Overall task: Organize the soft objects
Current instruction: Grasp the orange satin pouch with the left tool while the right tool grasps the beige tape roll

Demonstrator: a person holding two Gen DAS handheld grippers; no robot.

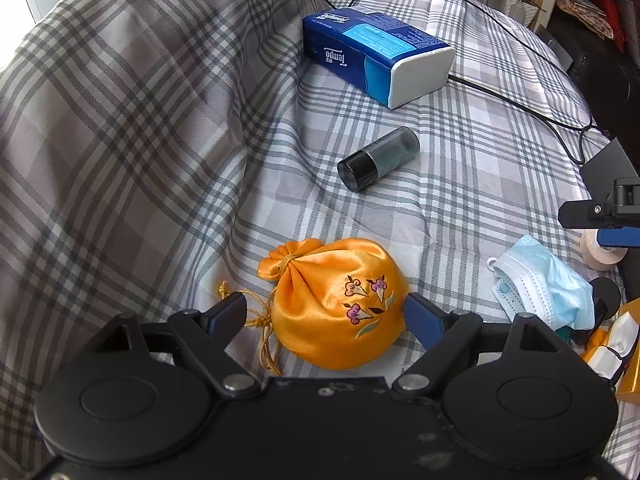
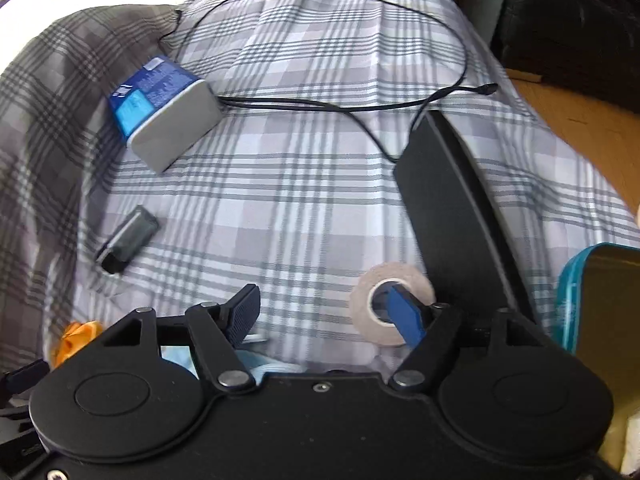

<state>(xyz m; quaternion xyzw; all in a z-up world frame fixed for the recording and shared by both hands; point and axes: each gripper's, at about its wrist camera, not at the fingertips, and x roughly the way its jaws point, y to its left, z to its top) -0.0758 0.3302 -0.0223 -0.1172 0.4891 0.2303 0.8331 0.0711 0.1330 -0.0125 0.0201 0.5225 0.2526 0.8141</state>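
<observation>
The left gripper [image 1: 324,314] stands released, its jaws either side of the orange satin pouch [image 1: 336,304] on the plaid bed [image 1: 460,184], not pressing it. A blue face mask [image 1: 548,280] lies to its right. The right gripper [image 2: 326,312] is also unclenched, one finger [image 2: 404,312] before the tape roll [image 2: 390,306] hole.

Plaid-sheeted bed [image 1: 460,200], orange pouch [image 1: 336,304], tissue pack [image 1: 376,52], dark bottle [image 1: 378,158], face mask [image 1: 540,280], tape roll [image 2: 390,304], black cable [image 1: 500,92]
</observation>
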